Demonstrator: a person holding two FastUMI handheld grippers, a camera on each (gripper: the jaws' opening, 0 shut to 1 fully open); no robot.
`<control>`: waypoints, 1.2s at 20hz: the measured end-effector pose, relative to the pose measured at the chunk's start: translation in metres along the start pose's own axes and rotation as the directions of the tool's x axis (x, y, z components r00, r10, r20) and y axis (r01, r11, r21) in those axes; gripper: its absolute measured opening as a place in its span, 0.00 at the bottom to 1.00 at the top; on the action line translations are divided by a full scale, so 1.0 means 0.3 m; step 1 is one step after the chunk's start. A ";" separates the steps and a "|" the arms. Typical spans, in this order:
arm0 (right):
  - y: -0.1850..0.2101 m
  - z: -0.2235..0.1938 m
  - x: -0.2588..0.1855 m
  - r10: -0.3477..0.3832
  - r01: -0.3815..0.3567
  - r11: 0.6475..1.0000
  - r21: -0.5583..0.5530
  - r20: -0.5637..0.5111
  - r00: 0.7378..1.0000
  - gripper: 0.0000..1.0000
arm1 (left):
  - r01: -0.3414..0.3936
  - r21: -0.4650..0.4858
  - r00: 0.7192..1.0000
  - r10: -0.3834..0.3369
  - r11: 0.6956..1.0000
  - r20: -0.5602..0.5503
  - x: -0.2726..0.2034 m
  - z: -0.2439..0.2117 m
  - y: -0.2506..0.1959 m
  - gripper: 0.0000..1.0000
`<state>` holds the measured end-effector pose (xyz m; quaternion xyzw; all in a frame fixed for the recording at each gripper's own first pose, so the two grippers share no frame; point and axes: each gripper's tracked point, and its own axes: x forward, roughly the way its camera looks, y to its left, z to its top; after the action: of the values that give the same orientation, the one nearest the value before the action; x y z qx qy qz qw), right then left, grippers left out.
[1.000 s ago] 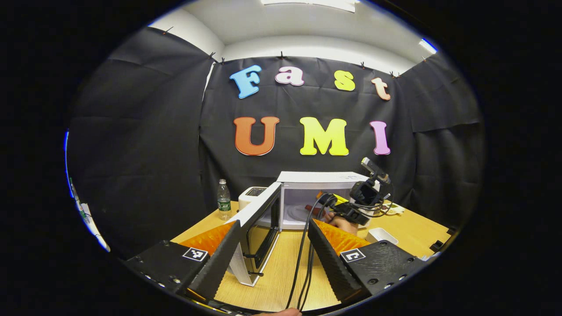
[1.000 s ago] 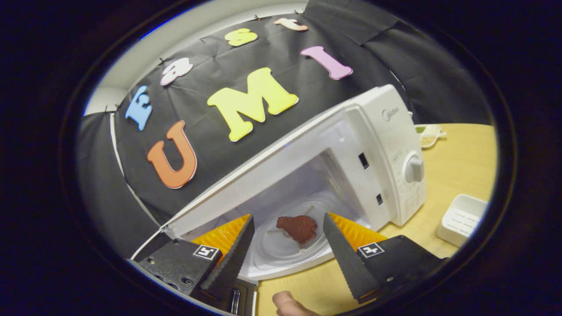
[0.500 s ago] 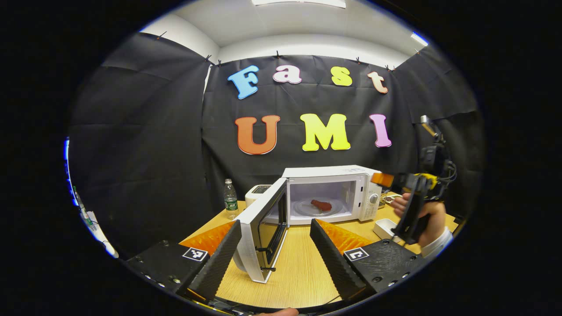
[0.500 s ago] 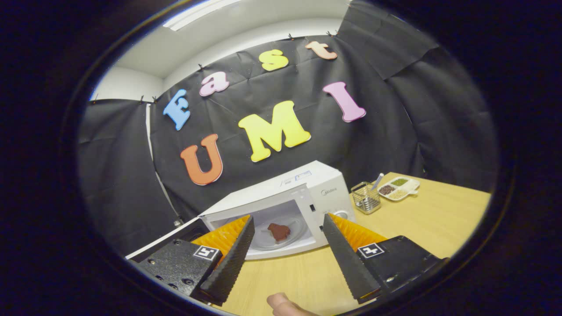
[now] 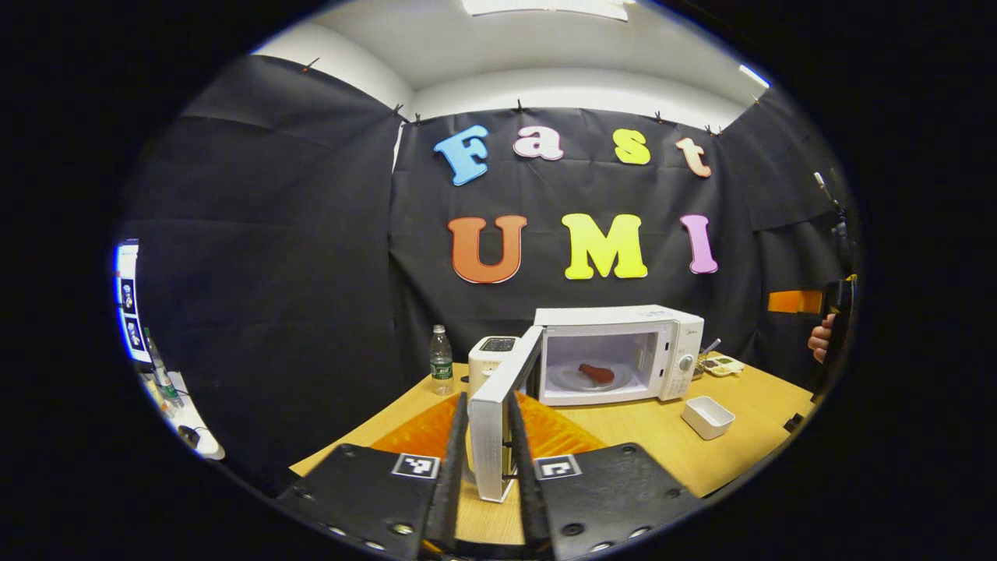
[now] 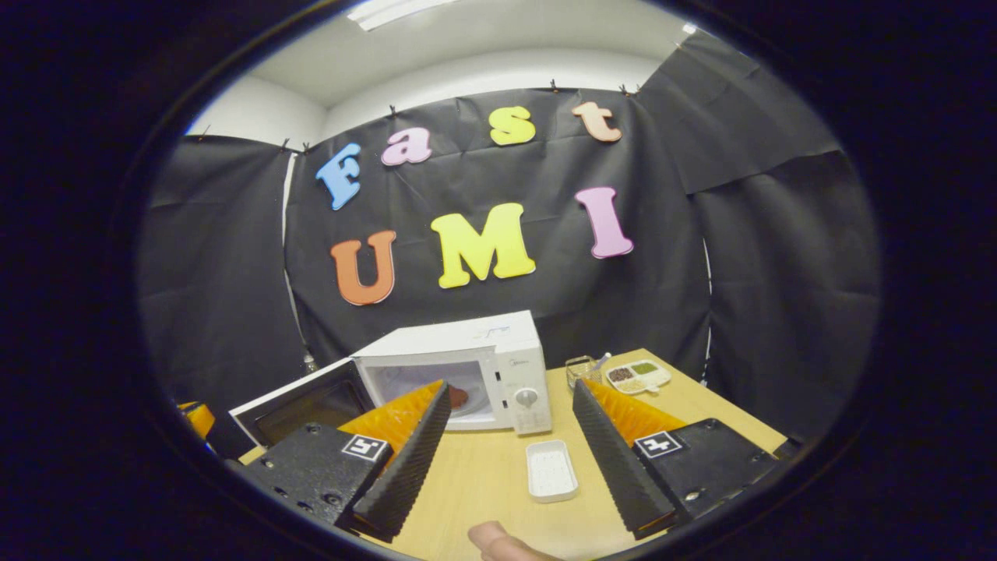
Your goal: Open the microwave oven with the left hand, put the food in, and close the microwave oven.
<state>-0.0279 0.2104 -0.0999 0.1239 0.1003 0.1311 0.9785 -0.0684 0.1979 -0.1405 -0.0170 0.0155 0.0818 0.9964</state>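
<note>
On wooden bench (image 5: 654, 444), microwave (image 5: 615, 351) standing w/ door (image 5: 498, 425) open, food (image 5: 596, 372) sitting inside; left gripper (image 5: 489, 475) fingers clamping door edge; right gripper (image 6: 506, 452) fingers gaping wide, holding nothing.

At frame centre the microwave (image 6: 467, 366) stands on the table (image 6: 483, 483), its door (image 6: 300, 401) swung open to the left. The right gripper (image 6: 506, 467) is spread wide above a small white tray (image 6: 551, 470).

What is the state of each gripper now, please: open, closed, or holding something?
Left gripper: closed on the free edge of the open microwave door.
Right gripper: open, holding nothing, above the table.
</note>
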 end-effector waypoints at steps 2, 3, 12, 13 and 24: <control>-0.011 0.020 -0.063 0.033 -0.033 0.999 -0.011 0.004 0.999 1.00 | -0.009 -0.014 1.000 0.009 1.000 -0.018 0.008 -0.021 0.024 0.01; -0.018 0.035 -0.093 0.044 -0.044 0.999 -0.020 0.015 0.999 1.00 | -0.027 0.007 0.999 0.027 1.000 -0.031 0.014 -0.036 0.047 0.00; -0.087 0.111 -0.266 0.055 -0.046 0.995 -0.089 0.096 0.994 1.00 | -0.062 -0.036 0.990 0.057 0.997 -0.130 0.218 -0.208 0.168 0.00; -0.091 0.112 -0.276 0.058 -0.049 0.995 -0.090 0.101 0.993 1.00 | -0.057 -0.025 0.990 0.053 0.998 -0.130 0.239 -0.230 0.173 0.00; -0.102 0.124 -0.304 0.062 -0.054 0.995 -0.079 0.098 0.993 0.89 | -0.001 -0.029 0.983 -0.005 1.000 -0.184 0.343 -0.389 0.139 0.00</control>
<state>-0.0984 0.1479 -0.0578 0.0958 0.0421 0.1567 0.9821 0.0232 0.2514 -0.2618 -0.0388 0.1061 0.0791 0.9904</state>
